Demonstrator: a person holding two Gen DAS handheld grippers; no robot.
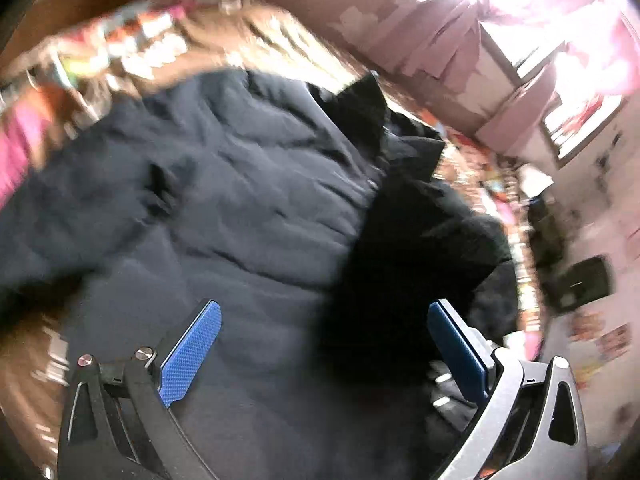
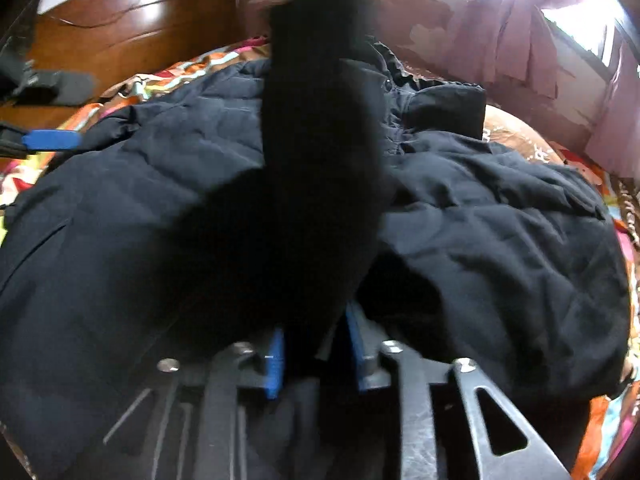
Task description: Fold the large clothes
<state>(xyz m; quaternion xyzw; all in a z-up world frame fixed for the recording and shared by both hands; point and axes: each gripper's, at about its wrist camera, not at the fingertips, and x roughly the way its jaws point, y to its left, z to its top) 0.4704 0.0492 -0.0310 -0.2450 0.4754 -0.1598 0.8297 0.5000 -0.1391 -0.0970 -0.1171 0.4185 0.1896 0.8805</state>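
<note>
Clearly bulky, soft and puffy, the navy padded jacket (image 2: pixel 500 216) sprawls across the bed (image 2: pixel 560 152), its dark sleeve (image 2: pixel 320 140) clamped in the right gripper (image 2: pixel 316 356) while the left gripper (image 1: pixel 324 356), fingers wide apart above the jacket's body, could best pinch a hem or seam.

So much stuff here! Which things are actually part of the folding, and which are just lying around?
Part of the job:
- dark jacket
- its sleeve, pinched by the right gripper
- left gripper, open above the jacket

Just there:
- patterned bedspread
- wooden headboard
- pink curtains
</note>
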